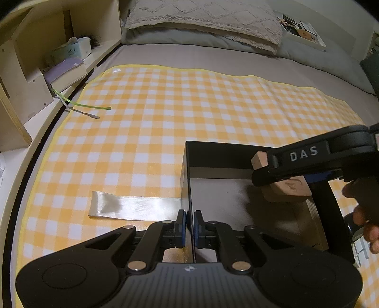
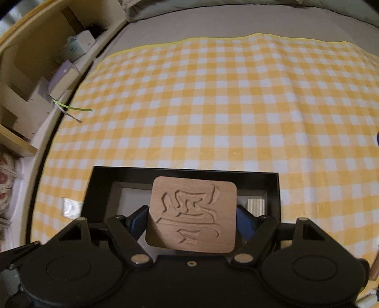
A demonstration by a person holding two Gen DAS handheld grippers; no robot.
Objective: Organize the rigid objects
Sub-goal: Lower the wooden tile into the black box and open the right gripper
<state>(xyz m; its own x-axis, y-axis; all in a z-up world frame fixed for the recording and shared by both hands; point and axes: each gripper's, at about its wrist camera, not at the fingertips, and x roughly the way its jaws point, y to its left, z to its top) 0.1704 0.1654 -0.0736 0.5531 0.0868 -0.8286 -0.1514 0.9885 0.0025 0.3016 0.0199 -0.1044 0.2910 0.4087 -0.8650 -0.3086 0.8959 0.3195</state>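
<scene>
A black open box (image 1: 213, 148) lies on the yellow checked cloth (image 1: 165, 106). My left gripper (image 1: 188, 216) is shut on the thin left wall of the box, one blue pad on each side of it. A flat wooden block (image 2: 193, 201) with a carved character is clamped by its two side edges in my right gripper (image 2: 192, 220). It hangs tilted over the inside of the box (image 2: 184, 171). In the left wrist view the block (image 1: 286, 189) and right gripper (image 1: 267, 180) come in from the right above the box floor.
A pale plywood piece (image 2: 255, 206) rests in the box's right part. A white satin ribbon (image 1: 135, 208) lies on the cloth left of the box. Shelves with books (image 1: 66, 73) stand at the left, a pillow (image 1: 201, 21) at the back. A hand (image 1: 364, 220) holds the right gripper.
</scene>
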